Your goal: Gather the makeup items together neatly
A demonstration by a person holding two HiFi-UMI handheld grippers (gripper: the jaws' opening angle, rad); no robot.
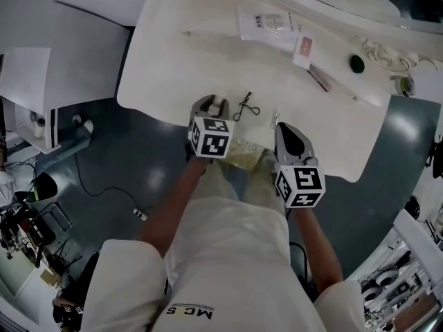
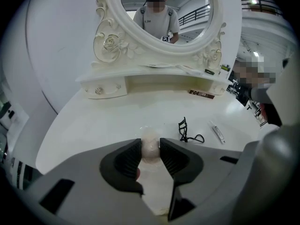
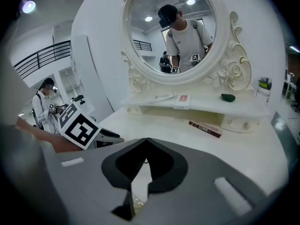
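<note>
My left gripper [image 1: 210,104] [image 2: 150,148] is shut on a pale beige makeup sponge [image 2: 150,138] [image 1: 218,103] near the front edge of the white dressing table [image 1: 173,61]. Just right of it lies a black eyelash curler [image 1: 246,106] [image 2: 183,129], and beyond that a small silver tube [image 2: 217,132]. My right gripper [image 1: 279,126] [image 3: 146,143] hovers over the table's front edge to the right of the curler, shut, with nothing between its jaws.
A long brown box [image 1: 320,78] [image 3: 205,128] lies at the back right below the mirror shelf. On the shelf are a paper packet [image 1: 266,25], a pink card [image 1: 303,49], a dark green item [image 1: 356,63] and a small bottle [image 1: 403,84]. An oval mirror [image 2: 164,13] stands behind.
</note>
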